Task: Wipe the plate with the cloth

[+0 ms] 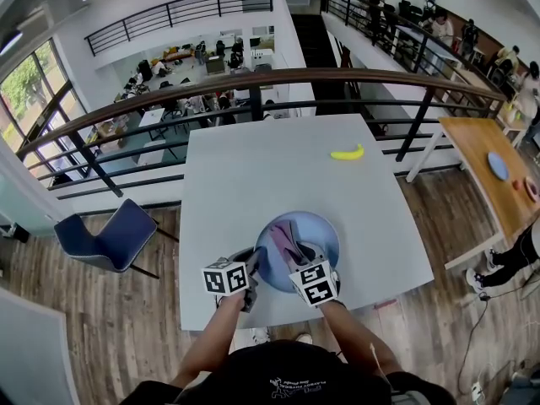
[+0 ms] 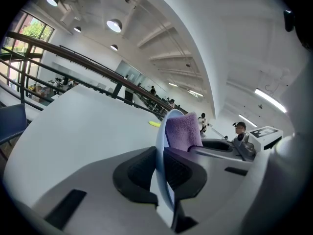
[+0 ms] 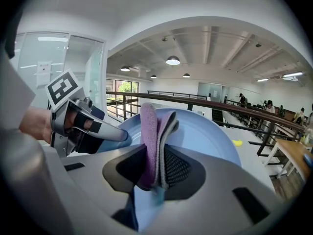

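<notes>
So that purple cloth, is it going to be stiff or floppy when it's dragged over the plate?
Probably floppy: the cloth bunches into folded layers in the right claw. Its fuzzy surface suggests it's light and should grip rather than skid on the smooth plate.

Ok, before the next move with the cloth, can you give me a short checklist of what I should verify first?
1. Left gripper clamped on the rim of the plate: ok.
2. Right gripper shut on the folded cloth: ok.
3. Cloth positioned over the plate's face: ok.
4. Cloth actually pressing on the plate surface: cannot tell.
5. Banana well away from the plate: ok.
</notes>
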The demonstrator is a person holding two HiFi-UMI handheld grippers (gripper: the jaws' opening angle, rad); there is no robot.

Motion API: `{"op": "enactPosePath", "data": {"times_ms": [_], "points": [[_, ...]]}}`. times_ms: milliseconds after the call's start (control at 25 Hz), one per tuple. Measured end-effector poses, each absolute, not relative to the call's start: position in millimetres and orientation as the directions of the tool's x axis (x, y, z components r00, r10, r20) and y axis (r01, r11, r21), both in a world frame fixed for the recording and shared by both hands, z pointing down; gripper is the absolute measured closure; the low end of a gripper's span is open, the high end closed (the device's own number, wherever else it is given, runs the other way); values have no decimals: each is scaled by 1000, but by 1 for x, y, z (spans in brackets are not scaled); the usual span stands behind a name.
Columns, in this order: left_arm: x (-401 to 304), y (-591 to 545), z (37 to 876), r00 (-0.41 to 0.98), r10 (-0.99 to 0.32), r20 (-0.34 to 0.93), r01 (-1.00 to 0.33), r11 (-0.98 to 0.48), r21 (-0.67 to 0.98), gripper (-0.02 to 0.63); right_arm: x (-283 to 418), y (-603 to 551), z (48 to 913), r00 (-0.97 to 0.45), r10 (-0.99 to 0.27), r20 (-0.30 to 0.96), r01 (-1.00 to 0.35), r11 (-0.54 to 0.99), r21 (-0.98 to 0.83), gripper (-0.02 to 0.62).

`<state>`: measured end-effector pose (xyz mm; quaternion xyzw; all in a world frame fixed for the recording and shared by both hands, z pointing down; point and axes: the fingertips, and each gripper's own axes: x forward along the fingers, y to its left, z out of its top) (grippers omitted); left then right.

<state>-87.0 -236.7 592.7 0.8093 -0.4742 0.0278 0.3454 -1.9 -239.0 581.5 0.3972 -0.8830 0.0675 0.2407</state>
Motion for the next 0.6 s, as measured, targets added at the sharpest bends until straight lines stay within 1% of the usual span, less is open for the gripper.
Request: {"op": "enactPosePath", "data": {"times_ms": [320, 600], "points": [[-84, -232, 596, 565, -738, 368, -767, -306, 564, 565, 30, -251, 584, -504, -718, 480, -789, 609, 83, 494], [-84, -231, 596, 561, -740, 372, -775, -310, 551, 565, 56, -256, 583, -447, -750, 487, -828, 553, 93, 494]]}}
